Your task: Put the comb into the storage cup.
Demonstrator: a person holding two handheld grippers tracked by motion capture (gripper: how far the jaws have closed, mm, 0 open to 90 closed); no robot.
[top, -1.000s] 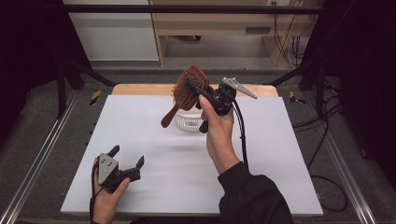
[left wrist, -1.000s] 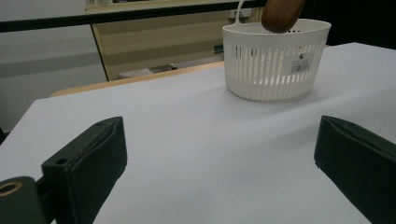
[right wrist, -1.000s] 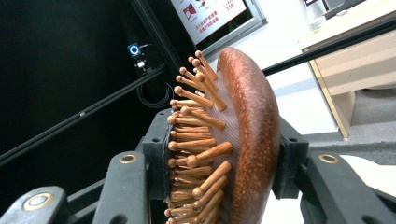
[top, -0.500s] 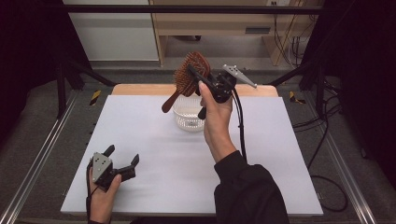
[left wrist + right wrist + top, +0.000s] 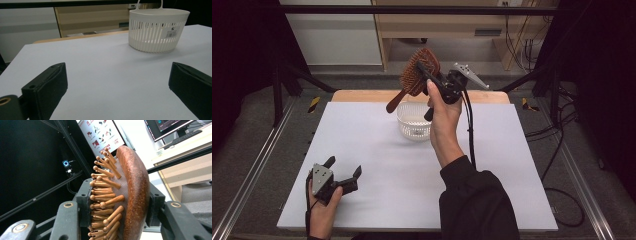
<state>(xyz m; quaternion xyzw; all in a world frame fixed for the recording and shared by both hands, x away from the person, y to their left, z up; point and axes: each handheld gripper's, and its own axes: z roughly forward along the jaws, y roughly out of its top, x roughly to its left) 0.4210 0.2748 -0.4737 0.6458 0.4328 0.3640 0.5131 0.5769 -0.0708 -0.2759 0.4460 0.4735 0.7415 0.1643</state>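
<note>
A brown wooden hairbrush (image 5: pixel 414 75) with wooden pins is held high above the back of the white table (image 5: pixel 377 155). My right gripper (image 5: pixel 428 69) is shut on its head. In the right gripper view the two black jaws press the brush (image 5: pixel 130 195) from both sides, one on the pins and one on the rounded back. Its handle slants down to the left. Below it a white slatted basket (image 5: pixel 413 121) stands on the table. My left gripper (image 5: pixel 343 171) rests open near the table's front left corner, and its view looks toward the basket (image 5: pixel 157 30) with nothing between the jaws.
A wooden strip runs along the table's far edge (image 5: pixel 362 95). Metal rails (image 5: pixel 257 165) flank the table on both sides. Cables (image 5: pixel 562 150) lie on the floor at the right. A cabinet and a shelf stand behind the table.
My right hand has lifted the hairbrush a little higher above the basket. The left gripper has stayed near the front left corner.
</note>
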